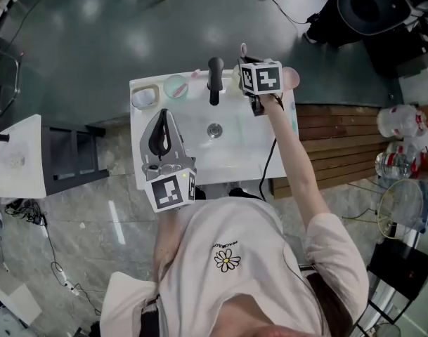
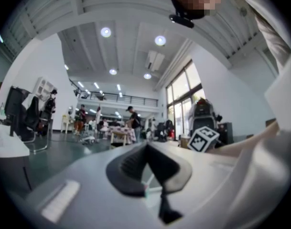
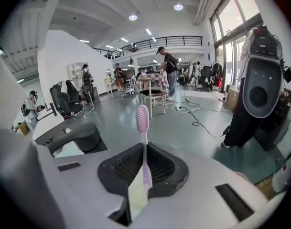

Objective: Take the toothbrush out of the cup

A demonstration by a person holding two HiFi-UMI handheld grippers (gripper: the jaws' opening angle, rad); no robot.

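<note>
Clearance on the left looks good. In the head view the left tool (image 1: 164, 121) hangs over the near-left part of the white surface (image 1: 235, 153). Its own view shows its jaws drawn together on nothing, so it takes no part in the step.

Further back, at the upper left of the surface, stand a pale cup (image 1: 145, 97) and a green cup (image 1: 176, 87). The black faucet (image 1: 215, 79) rises at the middle of the back edge.

Just right of the faucet, the right tool (image 1: 249, 69) is clenched on the pink toothbrush (image 3: 143, 128). In the right gripper view the handle runs upright between the dark pads and the bristle head stands above them. In the head view the brush head pokes out beyond the tool's marker cube, near the top of the frame. A pink cup (image 1: 290, 78) sits just to the right of that cube. The handle's lower end is hidden, so I cannot tell whether it is still inside a cup.

My judgement for doing this well:
- Keep the squeeze steady and draw the brush straight up along its own length. A sideways pull could tip the cup.
- Stay clear of the faucet, which is close on the left.
- If the cup rises with the brush, bring the left tool over to steady it.
</note>
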